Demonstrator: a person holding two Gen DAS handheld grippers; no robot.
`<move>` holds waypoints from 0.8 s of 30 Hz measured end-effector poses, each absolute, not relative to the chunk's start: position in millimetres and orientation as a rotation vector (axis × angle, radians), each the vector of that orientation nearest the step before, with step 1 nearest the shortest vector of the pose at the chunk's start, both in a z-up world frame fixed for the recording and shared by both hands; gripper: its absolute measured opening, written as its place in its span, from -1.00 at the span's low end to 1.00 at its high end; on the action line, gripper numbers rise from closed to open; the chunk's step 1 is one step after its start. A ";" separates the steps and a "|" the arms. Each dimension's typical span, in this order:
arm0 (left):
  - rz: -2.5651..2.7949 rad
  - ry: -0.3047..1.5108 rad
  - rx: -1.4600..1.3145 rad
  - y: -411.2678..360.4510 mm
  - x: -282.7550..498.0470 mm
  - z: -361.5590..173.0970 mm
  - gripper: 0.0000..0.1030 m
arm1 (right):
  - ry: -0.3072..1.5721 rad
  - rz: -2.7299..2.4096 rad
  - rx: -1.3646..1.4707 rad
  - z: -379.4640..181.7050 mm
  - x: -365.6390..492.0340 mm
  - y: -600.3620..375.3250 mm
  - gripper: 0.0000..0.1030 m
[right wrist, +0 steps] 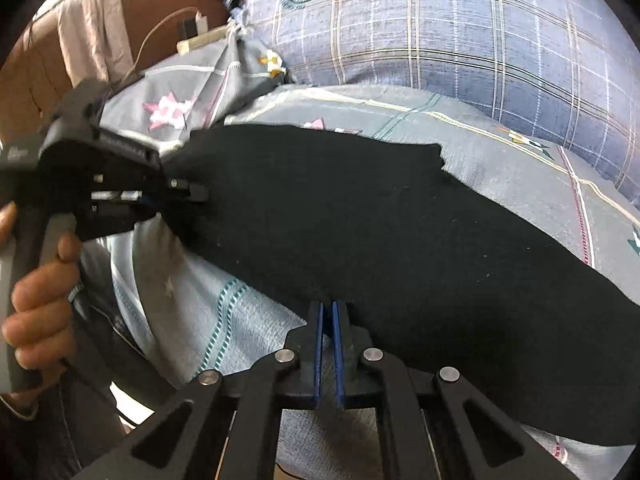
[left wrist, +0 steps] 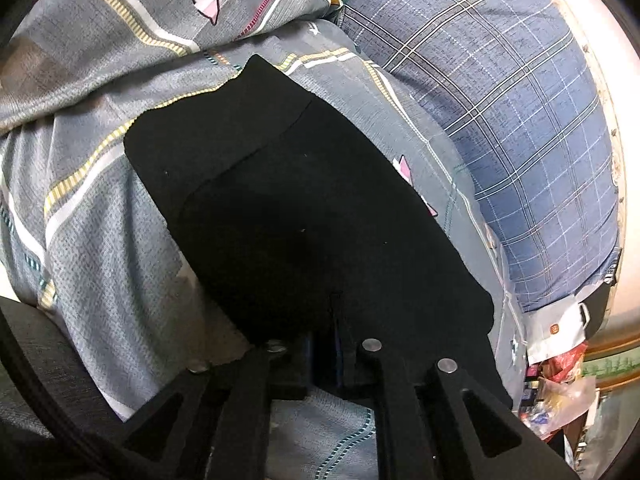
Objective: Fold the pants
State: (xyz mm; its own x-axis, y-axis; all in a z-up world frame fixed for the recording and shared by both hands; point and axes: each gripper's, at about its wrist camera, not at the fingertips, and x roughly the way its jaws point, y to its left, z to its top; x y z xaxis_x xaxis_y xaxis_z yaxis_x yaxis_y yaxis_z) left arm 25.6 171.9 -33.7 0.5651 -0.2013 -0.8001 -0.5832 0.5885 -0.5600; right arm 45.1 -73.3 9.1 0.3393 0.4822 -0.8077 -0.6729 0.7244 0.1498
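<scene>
The black pants lie folded on a grey patterned bedsheet. In the right wrist view the pants stretch from left to lower right. My left gripper is shut on the near edge of the pants; it also shows in the right wrist view, clamped on the left end of the cloth. My right gripper is shut on the near edge of the pants, its blue pads pressed close together with cloth between them.
A blue plaid pillow lies behind the pants, also in the right wrist view. A bag and clutter sit beyond the bed's right edge. A charger and cable lie at the far left. A hand holds the left gripper's handle.
</scene>
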 end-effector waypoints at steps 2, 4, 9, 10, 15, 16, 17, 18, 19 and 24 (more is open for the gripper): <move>0.278 0.979 -0.925 170.7 25.5 -32.5 -0.79 | 0.991 0.772 -0.187 6.7 47.7 -78.0 -0.87; 0.291 0.973 -0.911 170.1 24.6 -30.9 -0.77 | 1.010 0.780 -0.153 5.2 48.6 -81.7 -0.87; 0.303 0.971 -0.901 169.7 26.3 -30.4 -0.71 | 1.048 0.802 -0.043 12.6 50.9 -98.7 -0.87; 0.304 0.971 -0.897 170.6 24.1 -29.8 -0.71 | 1.048 0.797 -0.027 14.3 51.2 -103.3 -0.87; 0.332 0.961 -0.857 167.4 18.1 -25.7 -0.71 | 1.043 0.737 0.123 26.0 58.9 -136.1 -0.87; 0.339 0.960 -0.843 165.8 18.6 -24.5 -0.71 | 1.045 0.729 0.149 26.6 61.5 -140.3 -0.87; 0.349 0.959 -0.822 163.0 18.7 -22.7 -0.70 | 1.053 0.707 0.187 26.3 64.5 -147.9 -0.87; 0.357 0.957 -0.804 161.5 18.8 -21.7 -0.71 | 1.066 0.687 0.212 23.8 67.6 -153.4 -0.87; 0.360 0.955 -0.791 160.7 18.7 -20.8 -0.74 | 1.081 0.674 0.223 21.2 70.4 -155.3 -0.87; 0.384 0.903 -0.756 163.5 7.0 -9.9 -0.79 | 1.162 0.607 0.219 -1.8 74.4 -155.7 -0.85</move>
